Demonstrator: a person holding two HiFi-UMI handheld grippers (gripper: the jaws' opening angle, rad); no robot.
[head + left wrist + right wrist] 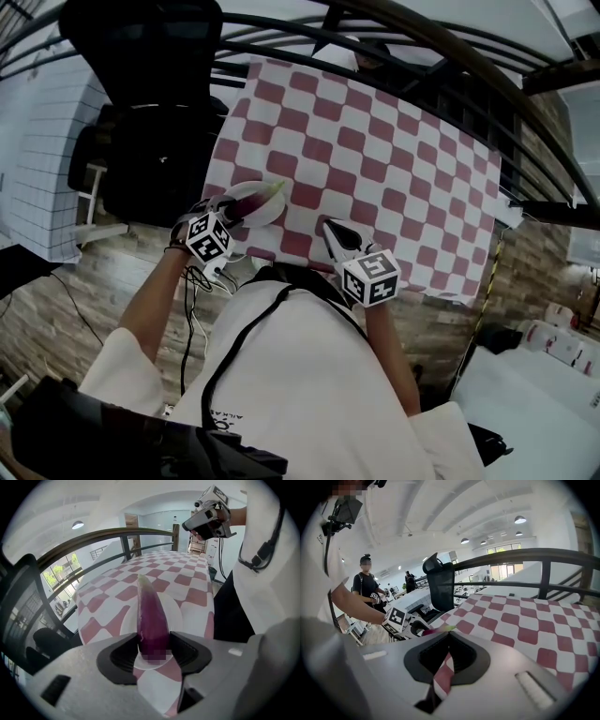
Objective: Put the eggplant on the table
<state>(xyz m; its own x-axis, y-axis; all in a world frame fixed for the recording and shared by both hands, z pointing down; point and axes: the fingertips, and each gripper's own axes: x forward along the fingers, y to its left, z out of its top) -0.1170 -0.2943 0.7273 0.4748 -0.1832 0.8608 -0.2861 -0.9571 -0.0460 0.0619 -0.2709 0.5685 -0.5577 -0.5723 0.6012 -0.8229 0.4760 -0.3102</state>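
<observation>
Left tool grips the eggplant by its thick end, tip toward twelve o'clock; it looks firm, smooth, probably slippery. Right tool is closed, empty.

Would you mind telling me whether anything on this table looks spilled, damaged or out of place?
Nothing stands out. The eggplant looks whole and is clamped in the left gripper over the white plate. The checked tablecloth lies flat with no spill on it.
</observation>
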